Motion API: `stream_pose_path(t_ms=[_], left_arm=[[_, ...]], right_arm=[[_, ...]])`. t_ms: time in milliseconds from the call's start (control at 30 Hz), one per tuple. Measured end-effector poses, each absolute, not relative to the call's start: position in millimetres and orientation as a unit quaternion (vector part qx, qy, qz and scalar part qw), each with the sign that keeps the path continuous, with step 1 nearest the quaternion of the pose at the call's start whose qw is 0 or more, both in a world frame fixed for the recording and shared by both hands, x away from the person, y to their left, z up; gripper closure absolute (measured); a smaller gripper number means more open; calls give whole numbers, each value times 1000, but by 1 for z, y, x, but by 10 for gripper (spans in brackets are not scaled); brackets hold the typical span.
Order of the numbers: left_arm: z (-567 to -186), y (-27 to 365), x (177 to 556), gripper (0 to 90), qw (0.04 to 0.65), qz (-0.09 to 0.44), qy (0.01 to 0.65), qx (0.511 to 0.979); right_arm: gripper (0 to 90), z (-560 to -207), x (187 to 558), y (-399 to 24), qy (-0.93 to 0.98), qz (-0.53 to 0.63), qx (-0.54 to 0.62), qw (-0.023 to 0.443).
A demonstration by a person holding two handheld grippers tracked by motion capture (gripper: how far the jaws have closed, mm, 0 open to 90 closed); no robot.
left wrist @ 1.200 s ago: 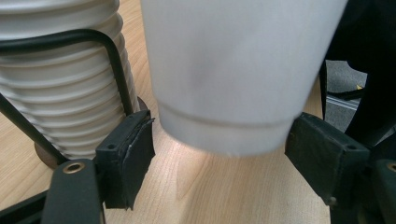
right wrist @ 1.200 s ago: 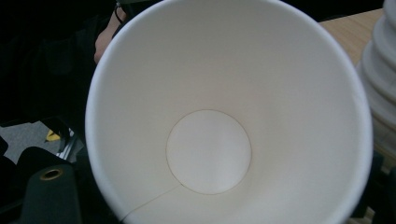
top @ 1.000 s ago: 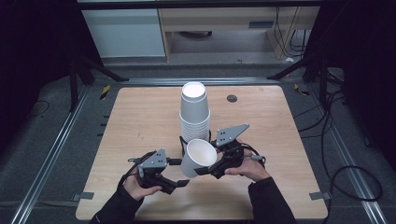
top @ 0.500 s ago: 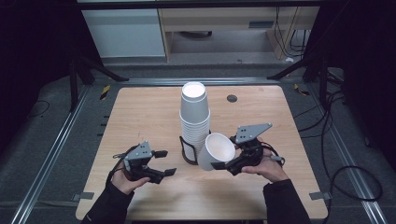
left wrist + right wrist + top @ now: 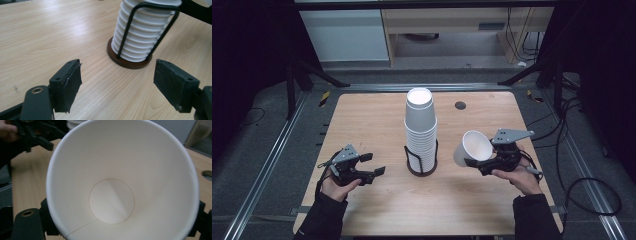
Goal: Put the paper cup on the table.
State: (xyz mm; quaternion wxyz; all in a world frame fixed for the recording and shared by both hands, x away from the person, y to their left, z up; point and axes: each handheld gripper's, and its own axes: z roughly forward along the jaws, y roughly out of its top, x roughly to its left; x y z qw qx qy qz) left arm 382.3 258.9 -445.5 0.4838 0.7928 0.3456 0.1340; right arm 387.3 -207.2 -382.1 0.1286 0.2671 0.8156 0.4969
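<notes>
A tall stack of white paper cups (image 5: 420, 131) stands upside down in a black wire holder (image 5: 408, 156) at the table's middle. My right gripper (image 5: 481, 163), to the right of the stack, is shut on a single white paper cup (image 5: 473, 148) that lies tilted with its mouth facing the camera; the cup's inside (image 5: 112, 200) is bare. My left gripper (image 5: 374, 164) hovers low at the left of the stack, open, its jaws just opened a little further with nothing between them. Beyond its pads (image 5: 67, 82) rise the stack (image 5: 142, 35) and the holder's brown base (image 5: 127, 62).
The wooden table (image 5: 362, 120) has a dark round cable hole (image 5: 460, 105) at the back right. Metal rails (image 5: 272, 160) run along both sides, with cables on the floor at the right. The other hand's gripper (image 5: 32, 137) appears past the held cup.
My right gripper has carried the single cup to the right, away from the stack. My left gripper has drawn off to the left, and both hands now flank the holder.
</notes>
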Motion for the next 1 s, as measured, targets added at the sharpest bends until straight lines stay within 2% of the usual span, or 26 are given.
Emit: stream_pose_path(t_ms=[433,733,1000], left_arm=[[-453,275,391,218,462,156,388,782],[-453,279,391,217,454,168,392,782],[-450,280,389,216,455,174,389,782]], right_arm=[[170,-396,430,-239,775,414,416,235],[167,-423,457,-248,761,339,486,265],[163,-441,467,-254,757,310,516,254]])
